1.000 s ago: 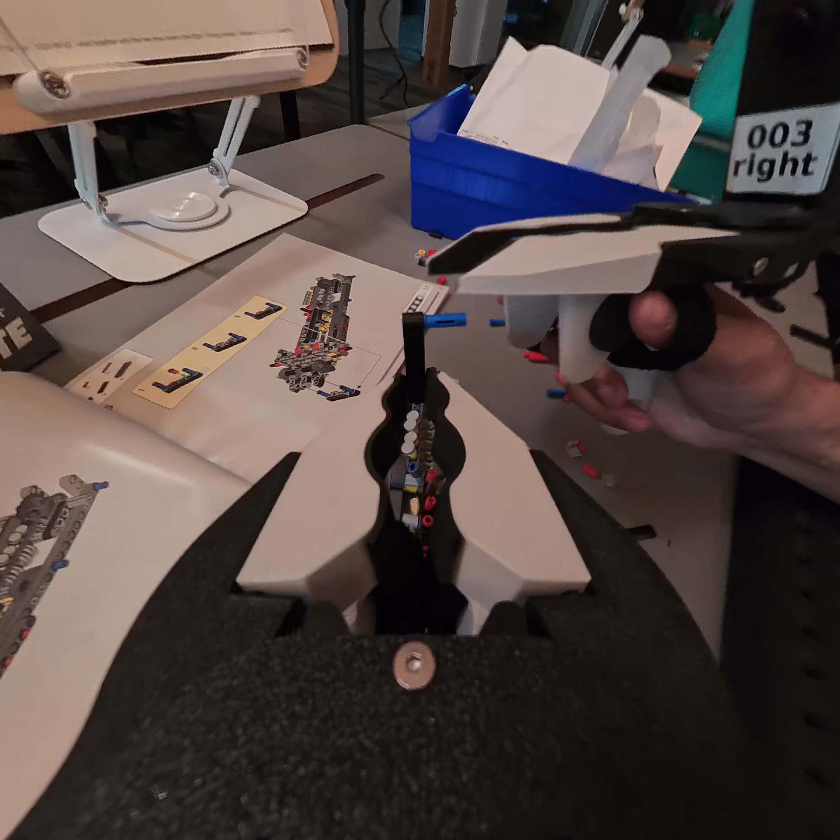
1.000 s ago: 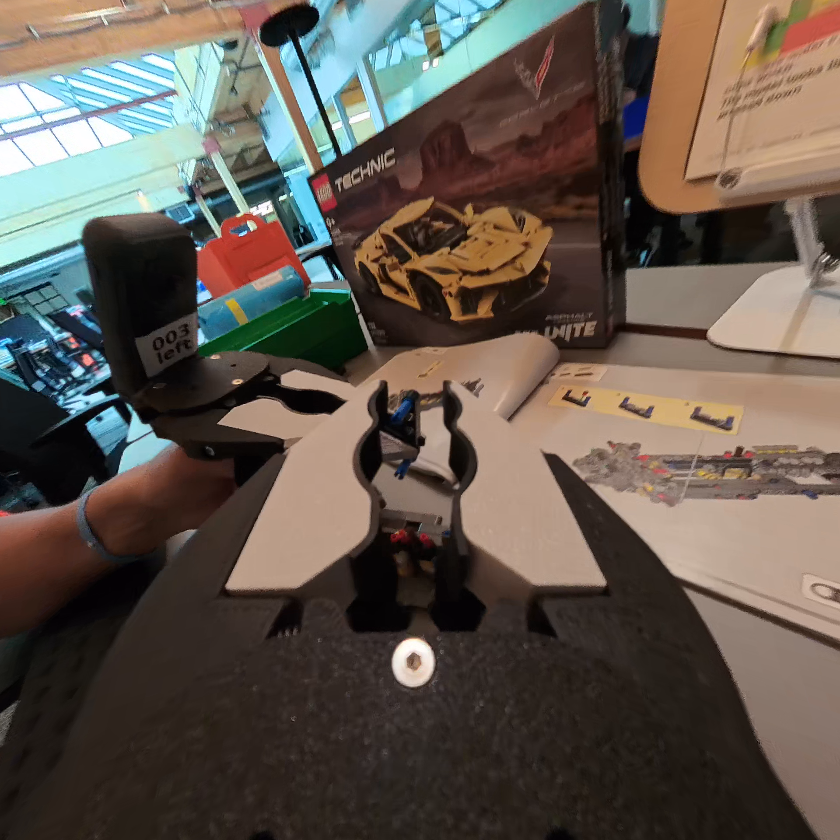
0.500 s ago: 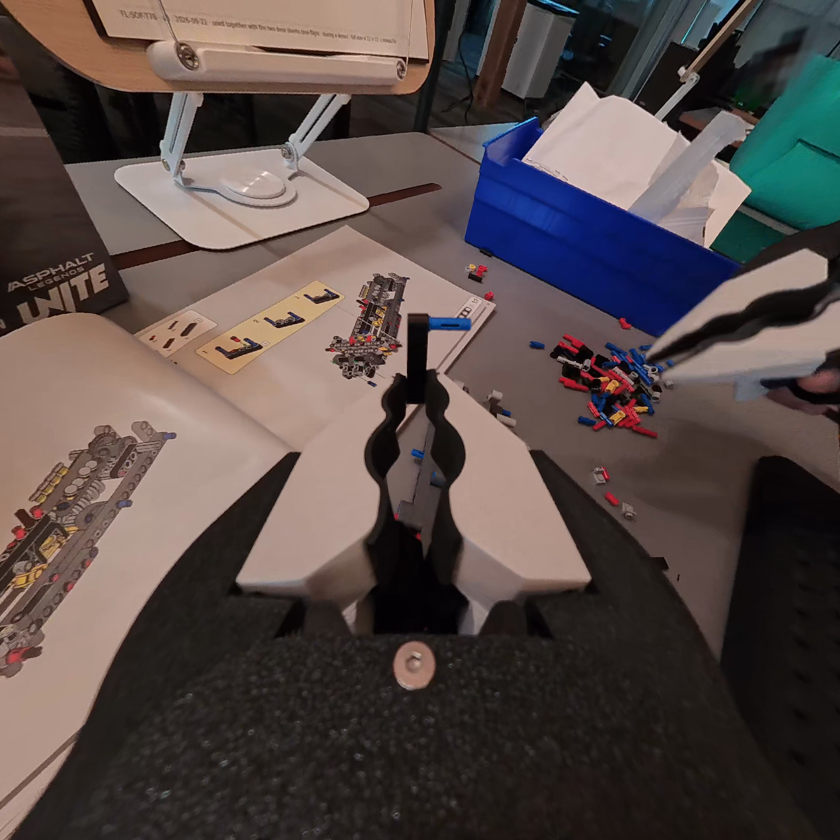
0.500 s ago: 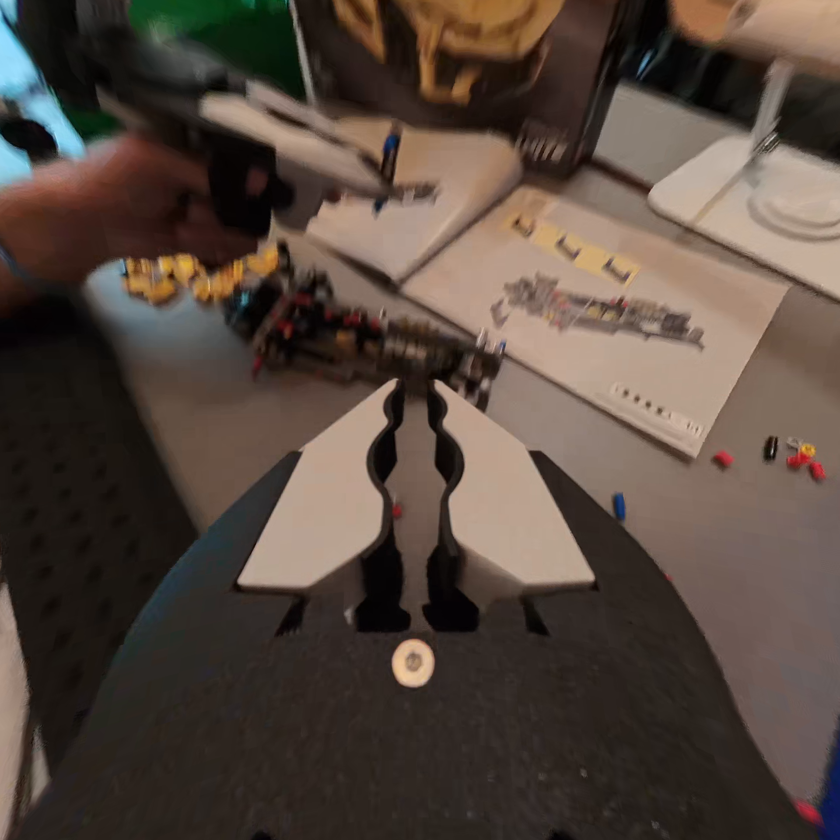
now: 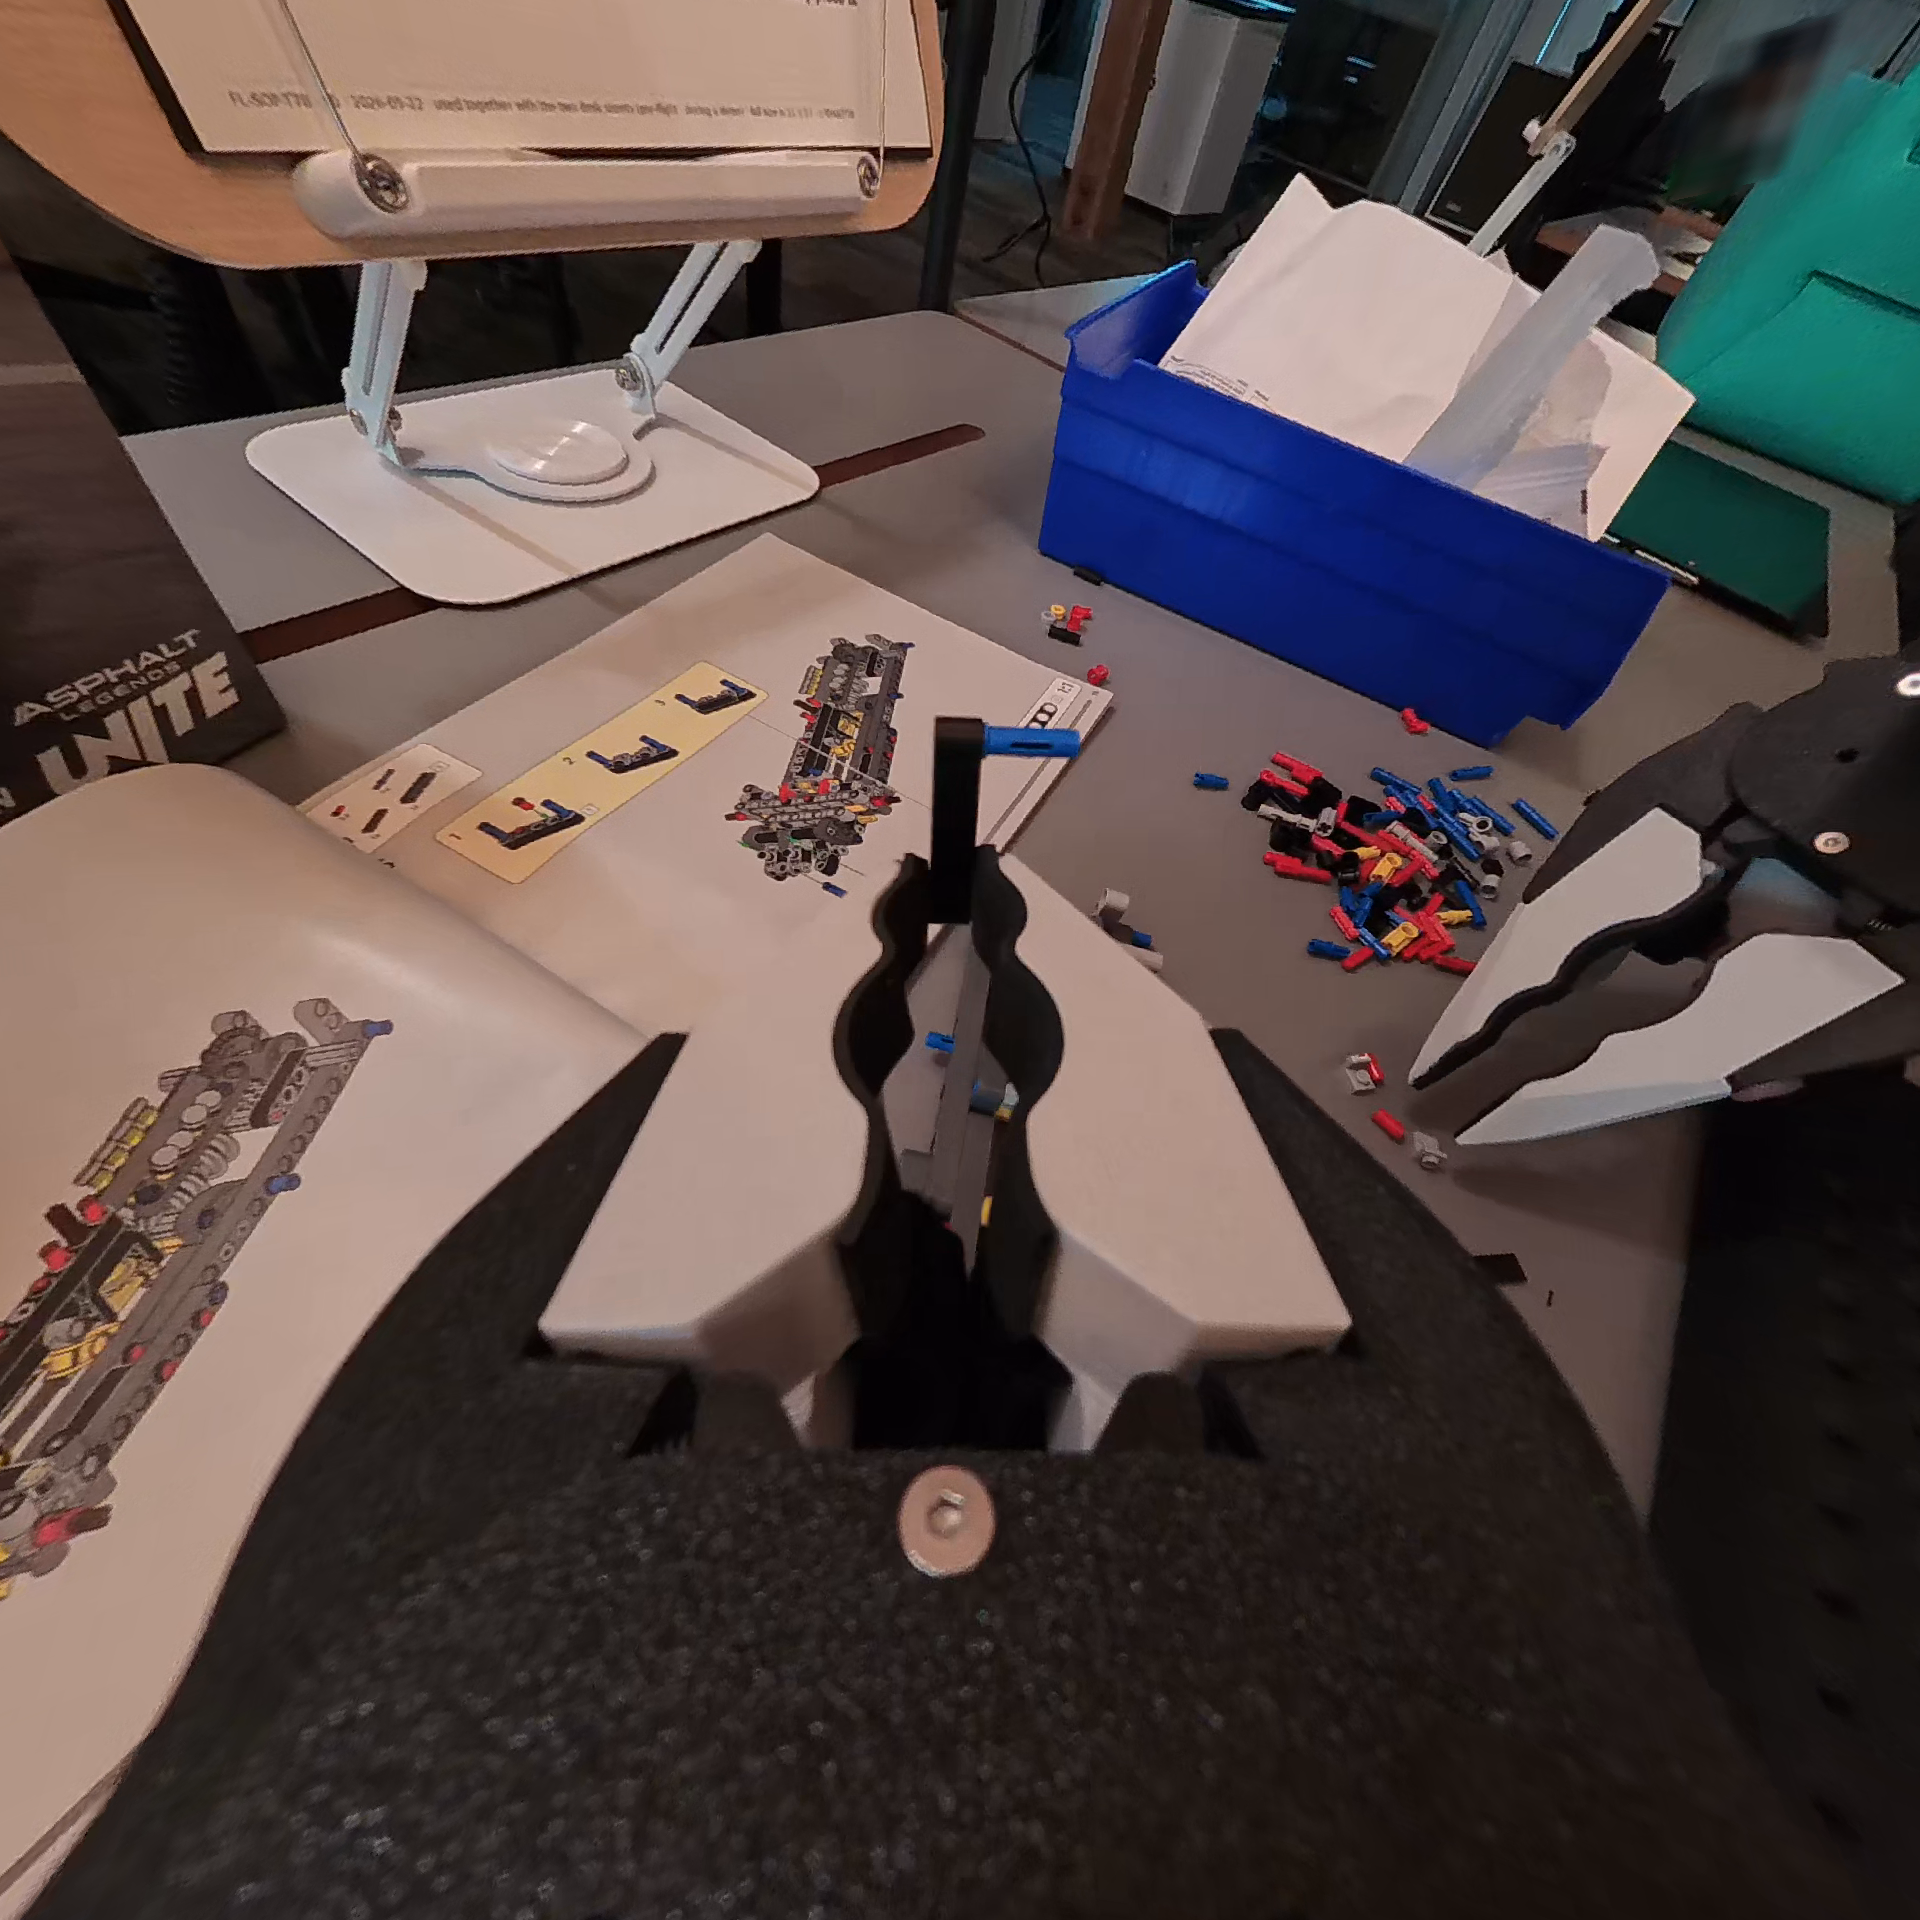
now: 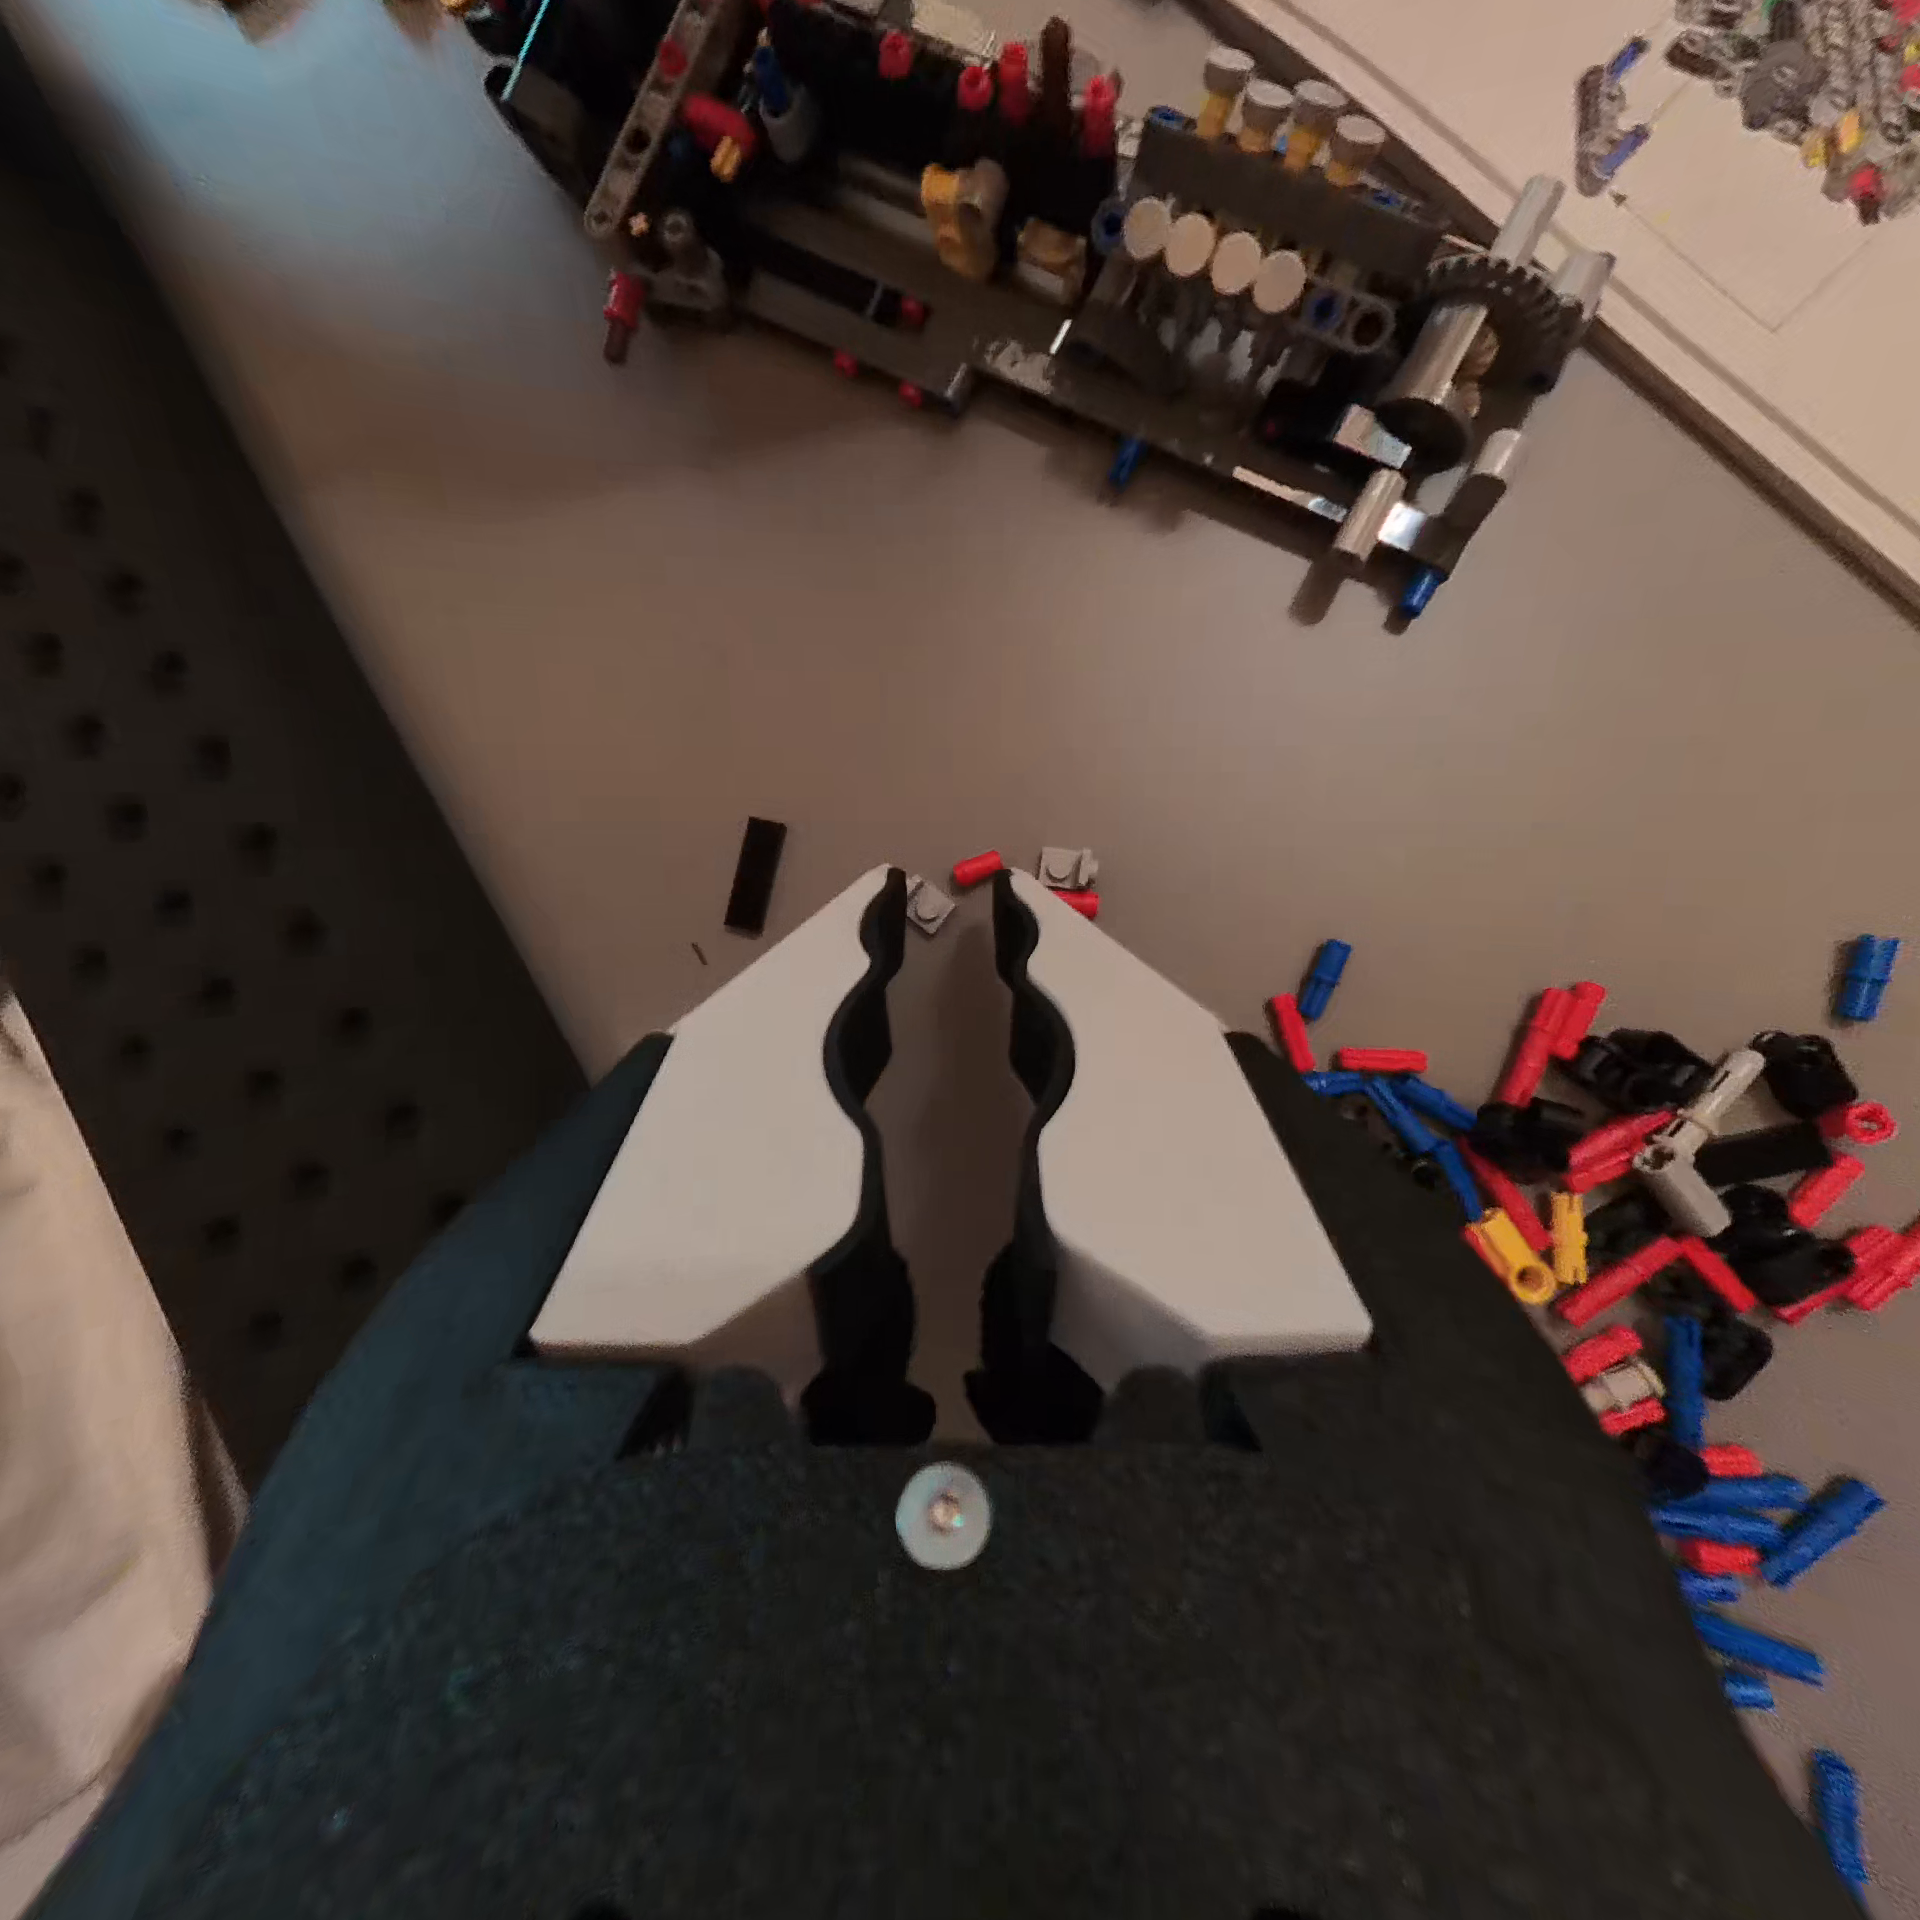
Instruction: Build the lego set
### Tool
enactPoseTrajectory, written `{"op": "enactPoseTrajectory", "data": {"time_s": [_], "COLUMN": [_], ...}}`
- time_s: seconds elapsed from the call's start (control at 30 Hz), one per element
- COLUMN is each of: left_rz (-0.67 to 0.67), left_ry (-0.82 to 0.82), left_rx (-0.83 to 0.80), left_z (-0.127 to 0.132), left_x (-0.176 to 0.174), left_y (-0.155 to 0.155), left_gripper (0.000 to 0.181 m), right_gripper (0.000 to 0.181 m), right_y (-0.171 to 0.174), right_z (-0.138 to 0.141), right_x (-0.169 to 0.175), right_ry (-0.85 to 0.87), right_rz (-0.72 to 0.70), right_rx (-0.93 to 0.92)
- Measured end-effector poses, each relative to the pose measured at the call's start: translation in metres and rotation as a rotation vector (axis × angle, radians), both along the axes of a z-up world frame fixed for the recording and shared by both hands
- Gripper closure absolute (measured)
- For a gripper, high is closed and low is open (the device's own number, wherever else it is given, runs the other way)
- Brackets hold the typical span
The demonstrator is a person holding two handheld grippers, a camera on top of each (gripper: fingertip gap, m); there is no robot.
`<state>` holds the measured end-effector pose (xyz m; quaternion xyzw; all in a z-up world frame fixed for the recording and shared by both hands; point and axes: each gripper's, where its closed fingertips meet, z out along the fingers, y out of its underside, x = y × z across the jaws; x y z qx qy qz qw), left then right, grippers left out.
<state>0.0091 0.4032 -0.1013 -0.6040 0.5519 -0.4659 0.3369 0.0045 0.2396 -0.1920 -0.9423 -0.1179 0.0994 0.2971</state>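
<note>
My left gripper (image 5: 951,878) is shut on a black beam (image 5: 954,821) that stands upright with a blue pin (image 5: 1029,741) sticking out of its top to the right. It is held above the open instruction booklet (image 5: 623,831). My right gripper (image 6: 940,883) is open and empty. It points down at the table with its tips just over a small grey piece (image 6: 928,911), a red pin (image 6: 977,865) and another grey piece (image 6: 1065,865). It also shows in the left wrist view (image 5: 1444,1110). The partly built chassis (image 6: 1091,260) lies beyond it.
A pile of red, blue, black and yellow small parts (image 5: 1382,873) lies right of the booklet and shows in the right wrist view (image 6: 1662,1195). A blue bin (image 5: 1330,551) with paper stands behind it. A white stand (image 5: 540,468) and the set's box (image 5: 104,686) are at the back. A black flat piece (image 6: 755,871) lies beside a black perforated mat (image 6: 156,831). Left tips to right tips: about 20 cm.
My right gripper has swung away from the left gripper and down to the table beside the loose parts. The left gripper still holds the black beam and has turned slightly.
</note>
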Motion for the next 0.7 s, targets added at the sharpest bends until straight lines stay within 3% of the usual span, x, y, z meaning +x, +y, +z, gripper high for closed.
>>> {"op": "enactPoseTrajectory", "data": {"time_s": [0.17, 0.33, 0.7], "left_rz": [-0.013, -0.015, -0.090], "left_ry": [0.003, 0.009, 0.053], "left_rx": [-0.001, 0.021, 0.056], "left_z": [-0.001, -0.003, -0.012], "left_x": [0.001, 0.002, 0.001], "left_y": [-0.005, -0.006, -0.022], "left_gripper": [0.175, 0.175, 0.175], "right_gripper": [0.167, 0.169, 0.162], "right_y": [0.004, 0.002, 0.004], "right_z": [-0.002, -0.003, -0.014], "right_x": [0.005, 0.025, 0.023], "right_ry": [0.072, -0.038, -0.014], "right_rz": [-0.121, -0.239, -0.051], "right_rx": [0.032, 0.072, 0.077]}}
